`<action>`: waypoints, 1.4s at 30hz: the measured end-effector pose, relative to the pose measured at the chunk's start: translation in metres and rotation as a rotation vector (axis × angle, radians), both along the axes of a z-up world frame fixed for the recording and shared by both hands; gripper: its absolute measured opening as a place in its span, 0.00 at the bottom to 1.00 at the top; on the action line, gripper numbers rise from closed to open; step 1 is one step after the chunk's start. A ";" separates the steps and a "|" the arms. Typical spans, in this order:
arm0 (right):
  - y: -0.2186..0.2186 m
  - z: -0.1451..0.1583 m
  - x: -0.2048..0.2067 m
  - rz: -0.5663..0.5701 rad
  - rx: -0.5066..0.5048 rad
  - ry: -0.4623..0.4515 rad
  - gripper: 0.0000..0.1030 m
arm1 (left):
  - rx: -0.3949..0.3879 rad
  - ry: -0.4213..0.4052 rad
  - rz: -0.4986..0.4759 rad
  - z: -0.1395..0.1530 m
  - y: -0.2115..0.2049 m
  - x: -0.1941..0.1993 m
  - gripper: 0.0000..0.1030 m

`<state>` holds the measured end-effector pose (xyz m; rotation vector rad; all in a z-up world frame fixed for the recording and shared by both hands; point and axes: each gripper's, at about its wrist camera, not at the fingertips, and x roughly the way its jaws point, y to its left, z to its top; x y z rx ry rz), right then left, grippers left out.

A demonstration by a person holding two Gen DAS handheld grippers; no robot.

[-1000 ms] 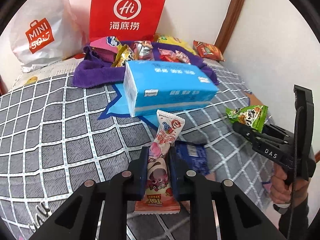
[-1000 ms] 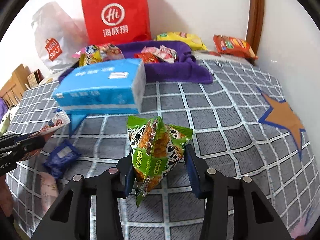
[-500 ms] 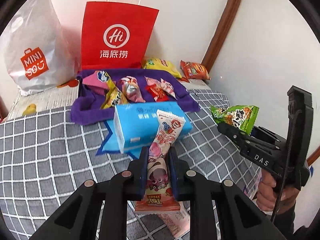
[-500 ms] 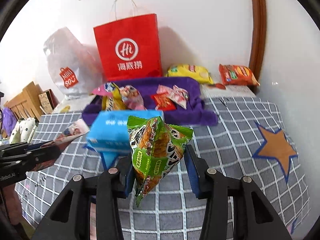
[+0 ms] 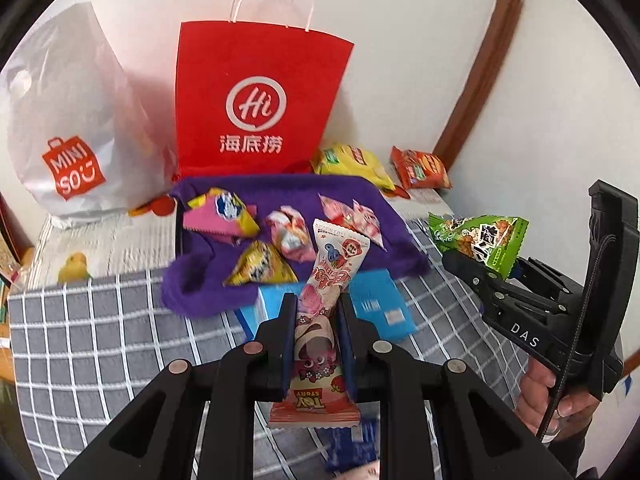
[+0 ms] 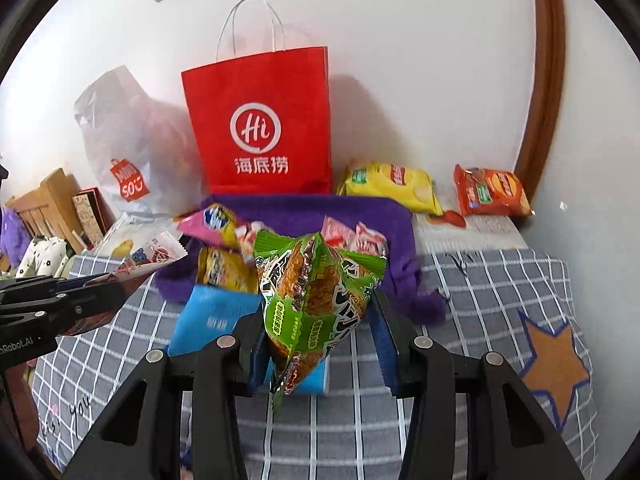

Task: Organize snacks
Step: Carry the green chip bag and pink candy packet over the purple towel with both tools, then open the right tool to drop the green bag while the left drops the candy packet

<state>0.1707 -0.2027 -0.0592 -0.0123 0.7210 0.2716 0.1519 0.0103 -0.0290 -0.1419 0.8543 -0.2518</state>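
Snacks are what we are sorting, and two of them are in the air. Our left gripper (image 5: 317,336) is clamped on a pink strawberry snack stick (image 5: 326,292), held upright at lower centre of the left wrist view. Our right gripper (image 6: 320,344) pinches a green snack pack (image 6: 316,300) at its lower left side; the right finger looks clear of the bag, so the hold seems light.

Both packs hang above the blue tissue pack (image 6: 208,318) on the grey checked bed (image 6: 480,320). Just beyond, in the middle of the frame, lies the purple cloth (image 5: 288,192) with several packets already on it, in front of the red paper bag (image 5: 260,108).

We judge this to be the carry step: both items are heading for the purple cloth. Next we need to bring each gripper over a bare patch of cloth, lower it, and release without knocking the packets lying there.
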 end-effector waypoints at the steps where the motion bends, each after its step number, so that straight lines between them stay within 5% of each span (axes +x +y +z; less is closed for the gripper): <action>1: 0.001 0.001 0.005 0.003 0.003 0.001 0.43 | 0.005 0.004 0.005 0.001 0.001 0.007 0.18; 19: 0.040 0.019 0.125 0.056 0.022 -0.041 0.43 | -0.046 -0.018 0.041 0.012 0.019 0.111 0.18; 30: 0.060 -0.028 0.165 0.118 -0.069 0.035 0.43 | -0.010 0.057 0.054 -0.032 0.034 0.149 0.18; 42: 0.043 -0.049 0.180 0.084 -0.089 0.078 0.43 | -0.026 0.094 0.070 -0.044 0.043 0.158 0.18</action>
